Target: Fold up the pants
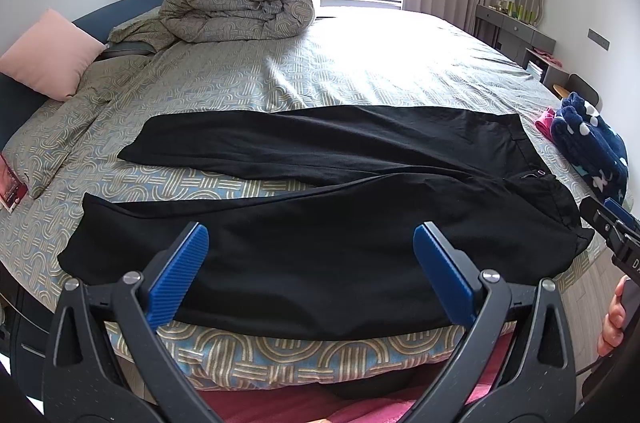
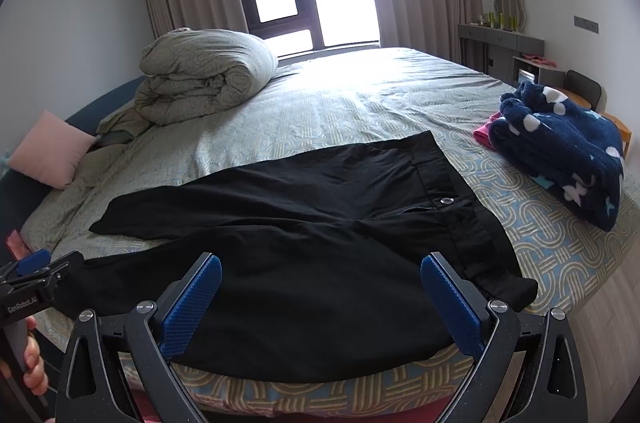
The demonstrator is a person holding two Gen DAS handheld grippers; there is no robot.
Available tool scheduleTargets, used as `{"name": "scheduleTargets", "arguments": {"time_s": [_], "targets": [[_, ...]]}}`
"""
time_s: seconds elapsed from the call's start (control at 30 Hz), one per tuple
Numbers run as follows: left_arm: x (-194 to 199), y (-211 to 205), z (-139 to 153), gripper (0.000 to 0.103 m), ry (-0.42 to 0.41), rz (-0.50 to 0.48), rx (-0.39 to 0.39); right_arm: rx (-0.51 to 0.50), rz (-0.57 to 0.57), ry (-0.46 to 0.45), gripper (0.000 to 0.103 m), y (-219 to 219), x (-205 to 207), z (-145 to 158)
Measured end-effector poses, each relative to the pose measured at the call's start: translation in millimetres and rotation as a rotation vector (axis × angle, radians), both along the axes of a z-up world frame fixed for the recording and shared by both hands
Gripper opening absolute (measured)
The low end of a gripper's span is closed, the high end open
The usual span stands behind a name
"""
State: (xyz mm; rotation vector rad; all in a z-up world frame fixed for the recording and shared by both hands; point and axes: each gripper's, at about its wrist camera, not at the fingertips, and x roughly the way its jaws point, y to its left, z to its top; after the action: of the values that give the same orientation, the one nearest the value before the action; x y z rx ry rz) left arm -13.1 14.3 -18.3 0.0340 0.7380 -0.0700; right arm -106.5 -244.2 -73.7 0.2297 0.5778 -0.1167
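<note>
Bed (image 1: 360, 71) — hand-held grippers (image 1: 312, 263) wide above pants (image 1: 320, 255).

So the black pants (image 2: 312, 255) are spread flat across the near part of the bed (image 2: 400, 95), waistband to the right with the button (image 2: 446, 200) showing, legs running off to the left. The right gripper (image 2: 320, 299) hangs over the near leg with its blue fingers (image 2: 191, 307) wide apart, nothing between them. The left gripper (image 2: 36, 273) pokes in at the left edge, near the leg ends. A rolled-up duvet (image 2: 204, 79) sits far left, a navy blanket (image 2: 560, 147) at right.
</note>
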Motion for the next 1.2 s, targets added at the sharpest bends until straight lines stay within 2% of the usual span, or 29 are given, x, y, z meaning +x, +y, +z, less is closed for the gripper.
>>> {"name": "scheduleTargets", "arguments": {"time_s": [1.0,1.2], "targets": [[-0.5,-1.3,-1.8,0.102,0.009,-0.002,0.003,0.002,0.005,0.003,0.102,0.7,-0.1,-1.5],[-0.5,-1.5,-2.0,0.102,0.01,-0.002,0.001,0.009,0.007,-0.028,0.102,3.7,-1.5,-3.5]]}}
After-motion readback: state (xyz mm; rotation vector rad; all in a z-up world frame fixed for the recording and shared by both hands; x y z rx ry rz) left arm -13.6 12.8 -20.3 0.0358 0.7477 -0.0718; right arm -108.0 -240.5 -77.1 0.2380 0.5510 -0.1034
